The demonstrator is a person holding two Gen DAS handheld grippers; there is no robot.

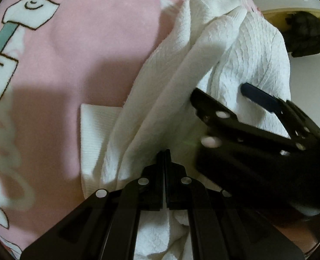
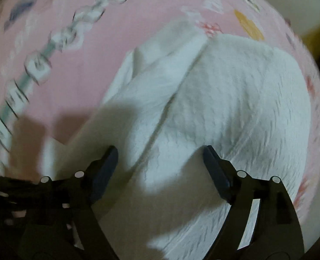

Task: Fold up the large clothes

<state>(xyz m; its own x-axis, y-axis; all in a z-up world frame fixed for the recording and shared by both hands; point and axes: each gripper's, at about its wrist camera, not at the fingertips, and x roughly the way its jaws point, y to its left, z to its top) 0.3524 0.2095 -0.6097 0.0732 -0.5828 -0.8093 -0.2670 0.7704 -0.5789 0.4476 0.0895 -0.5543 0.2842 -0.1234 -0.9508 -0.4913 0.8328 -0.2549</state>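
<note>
Left wrist view: left tool (image 1: 164, 153) clenched on white garment (image 1: 235, 49) over pink sheet (image 1: 90, 54). Right tool (image 2: 160, 158) released above it; should grip one clean edge.

The right wrist view is smeared: the pink sheet's (image 2: 90, 49) print cannot be read. The white garment (image 2: 235, 99) runs off the bottom of both views. A dark lump (image 1: 303, 34) at the left view's right edge cannot be identified.
</note>
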